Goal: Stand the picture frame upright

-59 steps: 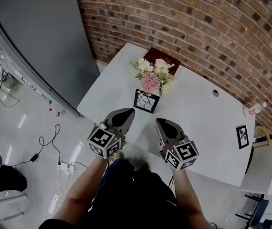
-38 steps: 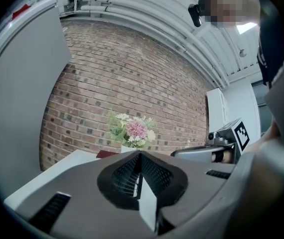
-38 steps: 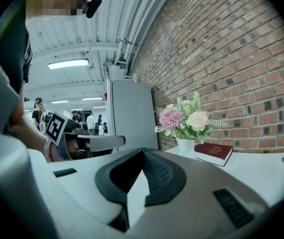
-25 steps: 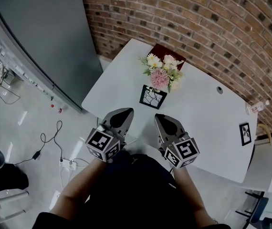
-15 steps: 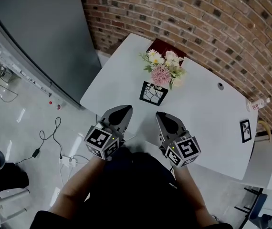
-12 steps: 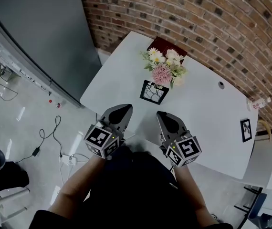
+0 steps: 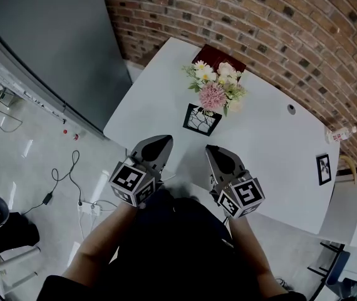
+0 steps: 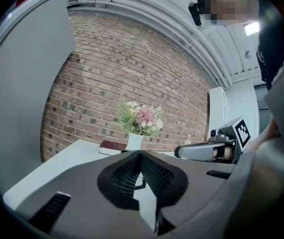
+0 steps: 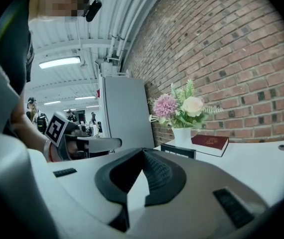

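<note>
A black picture frame (image 7: 202,119) with a branching pattern lies flat on the white table (image 7: 272,149), just in front of a white vase of flowers (image 7: 217,91). It shows as a thin dark strip (image 9: 178,151) in the right gripper view, and a corner of the frame (image 8: 138,181) peeks out past the jaws in the left gripper view. My left gripper (image 7: 155,144) and right gripper (image 7: 219,157) hover side by side over the table's near edge, short of the frame. Both are shut and hold nothing.
A dark red book (image 7: 220,58) lies behind the vase by the brick wall (image 7: 279,24). A second small black frame (image 7: 324,168) lies at the table's right end, with a small bottle (image 7: 339,133) beyond it. A grey cabinet (image 7: 47,36) stands to the left. Cables lie on the floor (image 7: 66,187).
The head view has drifted a little, so the table sits slightly differently in the picture. Both grippers stay shut in nearly the same place at the near edge.
</note>
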`<state>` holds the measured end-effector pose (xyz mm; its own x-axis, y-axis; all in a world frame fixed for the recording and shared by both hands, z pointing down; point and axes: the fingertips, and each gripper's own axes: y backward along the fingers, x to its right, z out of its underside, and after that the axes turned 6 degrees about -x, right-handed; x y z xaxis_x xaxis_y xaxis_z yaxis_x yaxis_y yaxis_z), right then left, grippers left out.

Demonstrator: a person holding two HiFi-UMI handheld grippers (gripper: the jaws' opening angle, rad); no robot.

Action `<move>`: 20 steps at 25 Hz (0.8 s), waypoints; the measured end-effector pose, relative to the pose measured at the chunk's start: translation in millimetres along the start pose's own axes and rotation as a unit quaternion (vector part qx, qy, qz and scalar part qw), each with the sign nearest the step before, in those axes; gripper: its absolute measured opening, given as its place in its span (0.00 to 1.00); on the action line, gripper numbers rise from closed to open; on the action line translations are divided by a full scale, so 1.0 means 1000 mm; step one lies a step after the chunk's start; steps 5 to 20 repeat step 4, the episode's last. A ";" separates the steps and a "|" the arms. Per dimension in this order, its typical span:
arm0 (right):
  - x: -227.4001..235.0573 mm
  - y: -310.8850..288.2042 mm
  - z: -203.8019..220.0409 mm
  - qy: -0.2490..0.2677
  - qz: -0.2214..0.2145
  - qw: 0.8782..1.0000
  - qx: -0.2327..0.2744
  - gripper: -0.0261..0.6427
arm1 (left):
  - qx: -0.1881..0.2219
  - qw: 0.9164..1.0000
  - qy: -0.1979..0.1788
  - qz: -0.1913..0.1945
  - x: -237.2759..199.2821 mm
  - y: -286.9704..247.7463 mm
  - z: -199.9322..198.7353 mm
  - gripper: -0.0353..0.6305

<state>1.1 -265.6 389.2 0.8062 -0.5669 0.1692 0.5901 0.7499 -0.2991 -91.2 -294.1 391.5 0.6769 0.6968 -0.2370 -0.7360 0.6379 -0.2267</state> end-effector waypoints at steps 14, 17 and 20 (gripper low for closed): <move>-0.001 -0.003 -0.001 0.002 -0.005 1.000 -0.001 0.04 | 0.000 1.000 -0.003 0.002 0.000 -0.003 -0.002 0.05; -0.001 -0.003 -0.001 0.002 -0.005 1.000 -0.001 0.04 | 0.000 1.000 -0.003 0.002 0.000 -0.003 -0.002 0.05; -0.001 -0.003 -0.001 0.002 -0.005 1.000 -0.001 0.04 | 0.000 1.000 -0.003 0.002 0.000 -0.003 -0.002 0.05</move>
